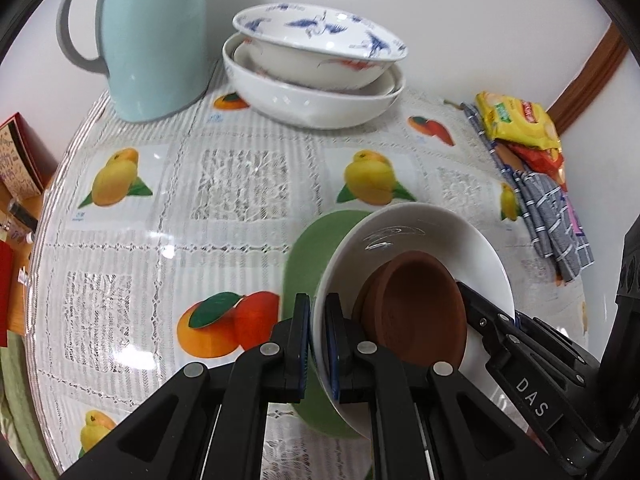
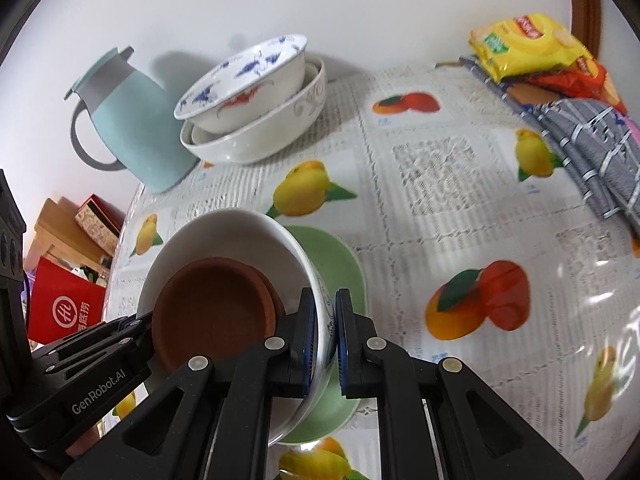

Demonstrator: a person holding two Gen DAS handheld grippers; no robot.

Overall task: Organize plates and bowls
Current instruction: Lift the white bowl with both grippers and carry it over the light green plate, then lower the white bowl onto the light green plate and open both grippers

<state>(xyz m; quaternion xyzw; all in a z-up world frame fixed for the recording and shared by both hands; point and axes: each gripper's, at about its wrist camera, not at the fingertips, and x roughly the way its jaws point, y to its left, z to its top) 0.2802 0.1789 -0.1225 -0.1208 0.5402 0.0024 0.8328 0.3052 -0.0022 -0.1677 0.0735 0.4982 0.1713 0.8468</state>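
Note:
A white bowl with a small brown clay dish inside it sits over a green plate. My left gripper is shut on the bowl's left rim. My right gripper is shut on the opposite rim of the same white bowl, with the brown dish and green plate in its view. At the back, a blue-patterned bowl is nested in a wider white bowl; both also show in the right wrist view.
A pale blue jug stands at the back left by the wall. Yellow and red snack packets lie on a grey checked cloth at the right. The fruit-print tablecloth covers the table. A red bag stands off its left edge.

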